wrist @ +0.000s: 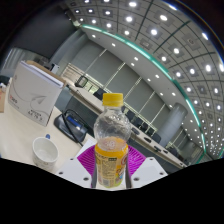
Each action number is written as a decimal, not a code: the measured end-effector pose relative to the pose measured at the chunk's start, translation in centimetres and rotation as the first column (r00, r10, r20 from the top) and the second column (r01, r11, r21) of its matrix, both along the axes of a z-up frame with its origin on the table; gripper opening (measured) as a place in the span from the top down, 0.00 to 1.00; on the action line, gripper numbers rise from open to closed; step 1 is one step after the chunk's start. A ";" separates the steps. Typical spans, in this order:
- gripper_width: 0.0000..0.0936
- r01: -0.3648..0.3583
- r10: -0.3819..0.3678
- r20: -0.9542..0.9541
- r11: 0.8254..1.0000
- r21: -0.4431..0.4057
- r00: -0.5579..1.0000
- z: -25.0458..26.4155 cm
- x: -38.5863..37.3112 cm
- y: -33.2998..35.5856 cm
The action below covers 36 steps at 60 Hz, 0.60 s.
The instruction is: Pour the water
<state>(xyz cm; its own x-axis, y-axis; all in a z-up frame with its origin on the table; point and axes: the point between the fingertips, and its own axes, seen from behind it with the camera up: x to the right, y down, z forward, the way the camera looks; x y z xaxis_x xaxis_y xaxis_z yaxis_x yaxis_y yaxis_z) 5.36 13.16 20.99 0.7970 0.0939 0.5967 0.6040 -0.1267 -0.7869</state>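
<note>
Big open office around me. Dark ceiling point(150, 40) overhead, rows of small round downlights, long curved light strip point(150, 52) running far into room. Far wall point(120, 75) of pale panels or glazing, cannot tell which. White desk surface point(20, 135) near, on my left. White box-shaped machine point(30, 95) at left on desk. Dark office chair point(72, 125) just beyond desk edge. Long desk row point(150, 135) stretching far right, small items on it too small to tell.

bottle point(112, 140) between tongs point(112, 172), cup point(46, 150) left on table point(20, 135)
</note>
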 end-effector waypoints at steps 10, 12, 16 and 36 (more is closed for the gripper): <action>0.58 -0.063 0.020 -0.388 0.993 -0.099 0.921 -4.5 0.0 -0.6; 0.58 -0.073 0.016 -0.440 0.991 -0.113 0.898 -5.5 0.2 -0.6; 0.58 -0.082 0.008 -0.503 0.989 -0.125 0.864 -7.4 0.1 -0.1; 0.57 -0.093 0.001 -0.588 0.988 -0.125 0.809 -13.1 1.5 1.2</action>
<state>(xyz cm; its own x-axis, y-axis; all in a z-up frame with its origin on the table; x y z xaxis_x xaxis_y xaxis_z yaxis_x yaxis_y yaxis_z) 6.89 14.34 7.89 0.9824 0.1869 -0.0031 0.0439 -0.2469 -0.9680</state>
